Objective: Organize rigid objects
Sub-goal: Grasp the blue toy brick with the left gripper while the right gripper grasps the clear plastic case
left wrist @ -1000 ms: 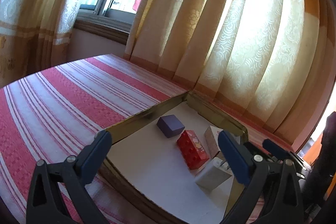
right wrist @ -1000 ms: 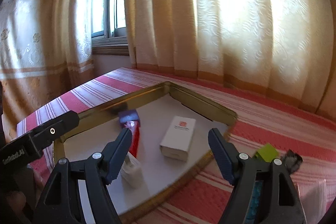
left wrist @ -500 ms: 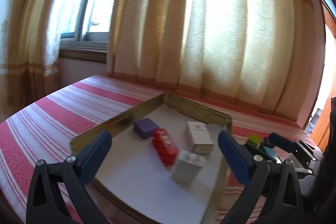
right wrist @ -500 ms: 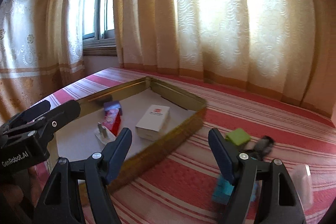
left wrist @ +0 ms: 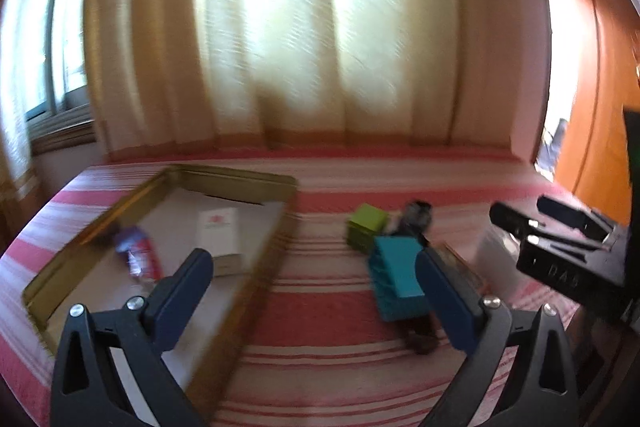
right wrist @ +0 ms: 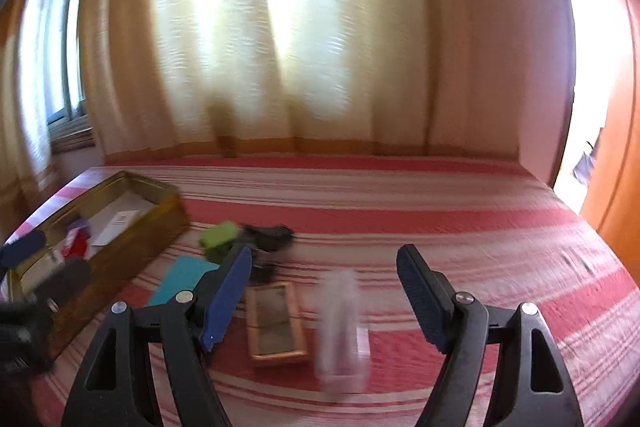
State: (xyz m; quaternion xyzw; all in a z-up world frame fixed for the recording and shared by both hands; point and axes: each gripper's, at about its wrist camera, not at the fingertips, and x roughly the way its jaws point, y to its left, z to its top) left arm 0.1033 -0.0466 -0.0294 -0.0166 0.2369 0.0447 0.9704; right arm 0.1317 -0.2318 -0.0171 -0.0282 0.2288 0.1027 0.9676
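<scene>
The biggest change is where both cameras look. One second ago they looked down into the gold tin tray [left wrist: 236, 183]. Now both have swung to the right, over the red striped cloth [right wrist: 400, 211], and both views are blurry from the quick turn.

In the left wrist view the tray has slid over to 9 o'clock. It holds the white box [left wrist: 218, 235], and a purple thing with a red block [left wrist: 150, 263] beside it, too blurred to tell apart well. So some things look put away already.

The loose pile now sits in front. In the left view a teal block [left wrist: 396, 267] lies near the middle, toward 3 o'clock, with a green block [left wrist: 366, 225] just behind it and a dark thing [left wrist: 416, 217] I cannot name beside them.

In the right wrist view a clear plastic box [right wrist: 342, 323] lies at 6 o'clock, between the blue pads. A small gold-framed case [right wrist: 274, 319] lies just beside it, toward 7 o'clock.

The left gripper [left wrist: 316, 301] is spread wide and carries nothing. The right gripper [right wrist: 324, 297] is spread wide too, and touches nothing yet.

I think this means the hands are done at the tray for now and are going for the next thing. The clear box looks like the right hand's pick, but the blur makes that a guess.
</scene>
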